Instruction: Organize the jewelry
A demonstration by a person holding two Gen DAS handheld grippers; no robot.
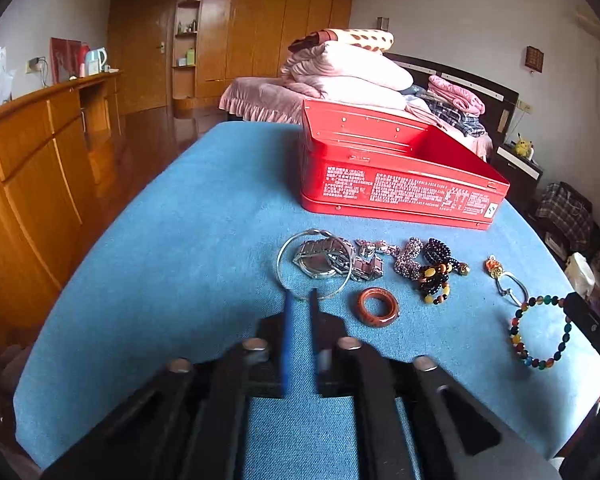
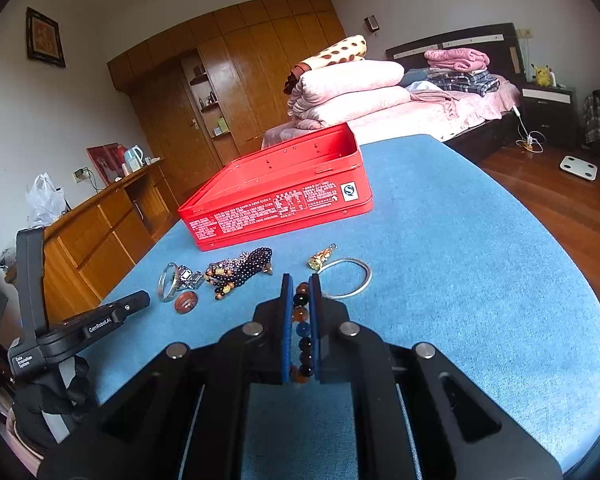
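Note:
An open red tin box (image 1: pixel 395 184) stands on the blue cloth; it also shows in the right wrist view (image 2: pixel 276 204). Jewelry lies in front of it: a silver bangle (image 1: pixel 313 266) around a metal watch (image 1: pixel 319 260), a brown stone ring (image 1: pixel 377 306), dark bead strings (image 1: pixel 435 268), a silver ring with gold charm (image 1: pixel 509 286). My left gripper (image 1: pixel 300 298) is shut and empty, tips at the bangle's near edge. My right gripper (image 2: pixel 300 282) is shut on the multicolored bead bracelet (image 2: pixel 303 332), which also shows in the left wrist view (image 1: pixel 539 330).
The blue-covered table (image 2: pixel 459 280) drops off at its curved edges. A wooden sideboard (image 1: pixel 36 168) stands left, a bed with folded pink quilts (image 1: pixel 347 76) behind the box. The left gripper's body (image 2: pixel 80 328) shows at left in the right wrist view.

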